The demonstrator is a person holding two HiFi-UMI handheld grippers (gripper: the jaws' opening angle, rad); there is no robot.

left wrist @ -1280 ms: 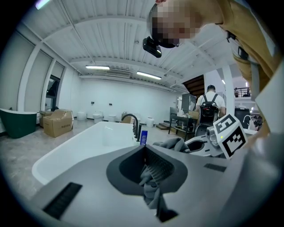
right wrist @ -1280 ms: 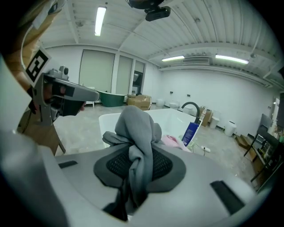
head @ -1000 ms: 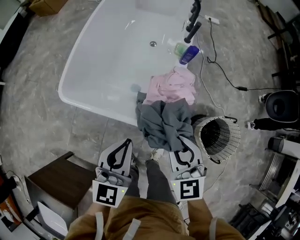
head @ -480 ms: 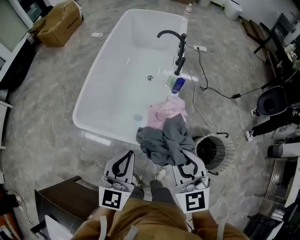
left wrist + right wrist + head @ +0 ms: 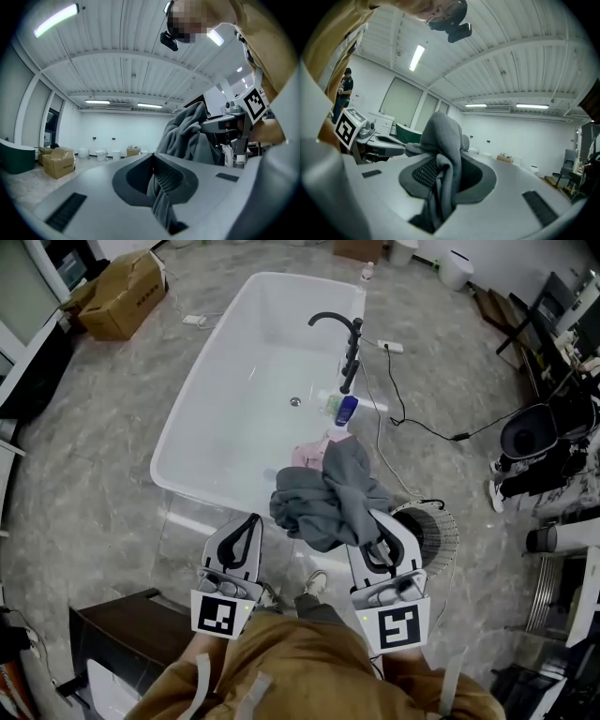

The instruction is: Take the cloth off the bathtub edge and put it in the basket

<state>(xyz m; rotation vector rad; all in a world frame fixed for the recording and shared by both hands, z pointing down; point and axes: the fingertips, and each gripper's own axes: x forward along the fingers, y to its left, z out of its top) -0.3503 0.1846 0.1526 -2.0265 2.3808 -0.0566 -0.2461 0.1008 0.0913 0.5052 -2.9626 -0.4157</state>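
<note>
Tan top [image 5: 300, 662]; grey left gripper [image 5: 253, 519] and right gripper [image 5: 377, 521] carry marker cubes [image 5: 218, 615].

Grey marbled floor [image 5: 84, 474] all round, with a cardboard box [image 5: 122, 294] at the far left and a dark wooden cabinet [image 5: 122, 634] near left. Overhead, a white ribbed ceiling [image 5: 122, 37], with a strip light [image 5: 56, 18] glowing.

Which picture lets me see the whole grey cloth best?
The head view: the crumpled grey fabric cloth shows whole there, from above. The left gripper view shows only a strand pinched in the left gripper jaws and a bunch beyond; the right gripper view shows one fold clamped in the right gripper jaws.
</note>
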